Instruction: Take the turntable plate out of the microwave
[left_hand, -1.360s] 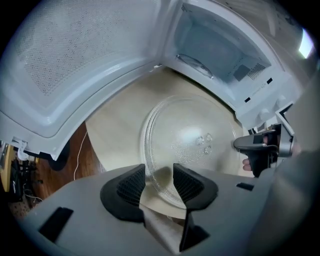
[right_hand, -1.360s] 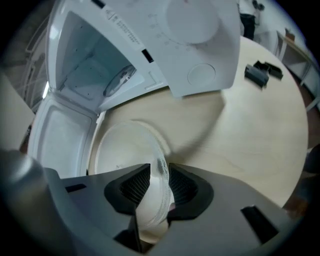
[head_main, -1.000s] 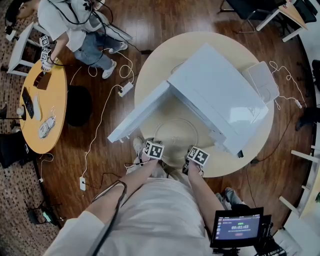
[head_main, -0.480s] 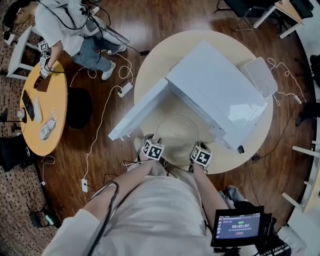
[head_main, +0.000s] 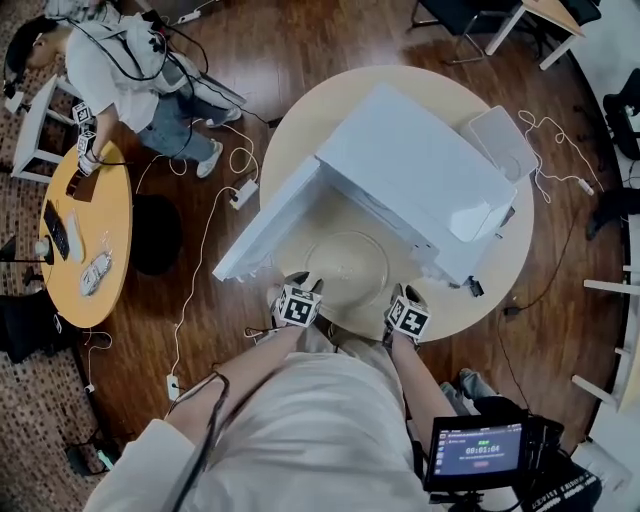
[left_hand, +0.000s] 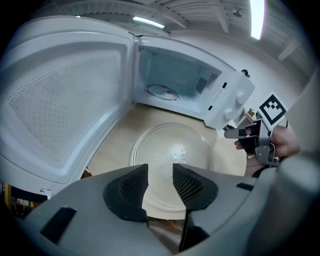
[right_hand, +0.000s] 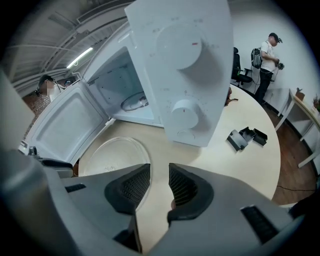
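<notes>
1. At the far left of the head view, a person (head_main: 120, 70) bends over a small round table (head_main: 110, 200), well apart from the main tabletop (head_main: 295, 130)
2. The microwave door (head_main: 262, 232) stands swung wide open and reaches out toward 8 o'clock of the tabletop
3. The left tool (left_hand: 160, 171) hovers at the plate's 7 o'clock edge. Its jaws stand apart and clamp nothing, and the glass shows through the gap
4. The turntable plate (head_main: 346, 268) lies flat on the tabletop, outside the oven, just in front of the open cavity at about 6 o'clock of the tabletop
5. The right tool (right_hand: 159, 172) hovers near the plate's 4 o'clock edge. Its jaws are apart too, with only bare tabletop between them and the plate off to their left
6. The microwave (head_main: 420, 170) sits in the middle of the tabletop, and a roller ring (left_hand: 161, 91) lies on its cavity floor
7. A white flat pad (head_main: 497, 140) lies at 2 o'clock of the tabletop, just beside the microwave
</notes>
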